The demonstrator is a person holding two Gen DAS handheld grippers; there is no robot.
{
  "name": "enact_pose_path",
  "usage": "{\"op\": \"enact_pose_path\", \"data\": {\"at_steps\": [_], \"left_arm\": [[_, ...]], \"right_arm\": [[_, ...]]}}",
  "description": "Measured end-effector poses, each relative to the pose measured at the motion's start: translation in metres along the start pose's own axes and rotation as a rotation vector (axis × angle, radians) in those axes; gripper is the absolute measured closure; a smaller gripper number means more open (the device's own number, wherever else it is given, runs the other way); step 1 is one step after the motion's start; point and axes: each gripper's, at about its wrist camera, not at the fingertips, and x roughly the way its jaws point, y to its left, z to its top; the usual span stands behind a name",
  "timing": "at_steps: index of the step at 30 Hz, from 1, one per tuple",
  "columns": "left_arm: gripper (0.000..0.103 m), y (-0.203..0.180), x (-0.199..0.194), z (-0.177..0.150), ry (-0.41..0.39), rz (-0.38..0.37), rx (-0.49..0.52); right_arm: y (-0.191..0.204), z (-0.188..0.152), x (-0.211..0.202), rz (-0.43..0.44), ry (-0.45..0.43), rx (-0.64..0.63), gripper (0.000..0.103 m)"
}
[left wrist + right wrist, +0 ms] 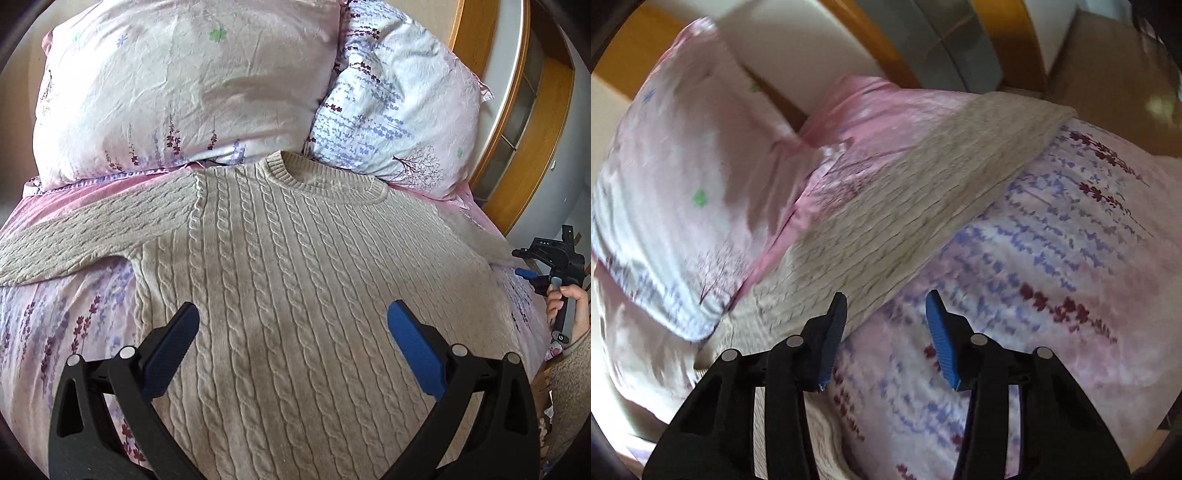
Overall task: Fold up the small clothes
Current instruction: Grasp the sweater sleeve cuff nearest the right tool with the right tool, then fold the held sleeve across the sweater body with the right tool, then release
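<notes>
Cable-knit sweater laid flat and face up on the bed, collar toward the two pillows at the head; no fold appears to have been made, so the task reads as at its start, with both sleeves and the body still to be turned in. From the left: the left sleeve stretches out across the floral cover to the bed's left side, with open cover below it and room to swing the sleeve inward. The left gripper hangs above the lower middle of the body, its blue pads spread wide and holding nothing. The collar lies just below the gap between the pillows, touching or nearly touching them, so little room remains there. To the right, the right sleeve runs out to the bed's edge, where the wooden frame stands close behind; the cuff seems to lie at or over that edge, though blur in the right wrist view leaves this uncertain. The right gripper, carried in the person's hand, is open to a moderate gap and empty, poised just beside the sleeve's lower edge over bare cover. Judged free room is widest on the near side of the bed.
</notes>
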Motion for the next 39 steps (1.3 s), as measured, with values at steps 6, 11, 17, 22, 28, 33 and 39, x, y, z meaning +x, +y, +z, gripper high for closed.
{"op": "enact_pose_path", "data": {"at_steps": [6,11,17,22,28,33,39], "left_arm": [[0.002,0.010,0.013,0.012,0.013,0.000,-0.009],[0.002,0.016,0.022,0.015,0.018,-0.006,-0.024],[0.002,0.016,0.030,0.020,0.010,-0.003,-0.014],[0.002,0.020,0.034,0.024,0.017,-0.024,-0.030],[0.002,0.028,0.034,0.023,0.001,-0.027,-0.049],[0.002,0.028,0.035,0.023,-0.001,-0.043,-0.057],[0.002,0.023,0.032,0.021,-0.010,-0.049,-0.028]], "right_arm": [[-0.018,0.021,0.014,-0.048,-0.029,0.106,0.065],[-0.018,0.031,0.020,-0.056,-0.065,0.123,0.075],[-0.019,0.032,0.025,-0.071,-0.099,0.129,0.082],[-0.011,0.031,0.024,-0.089,-0.151,0.066,0.094],[0.051,0.022,-0.011,0.024,-0.290,-0.156,0.094],[0.123,-0.023,-0.024,0.243,-0.260,-0.392,0.094],[0.164,-0.098,0.039,0.305,0.047,-0.574,0.094]]}}
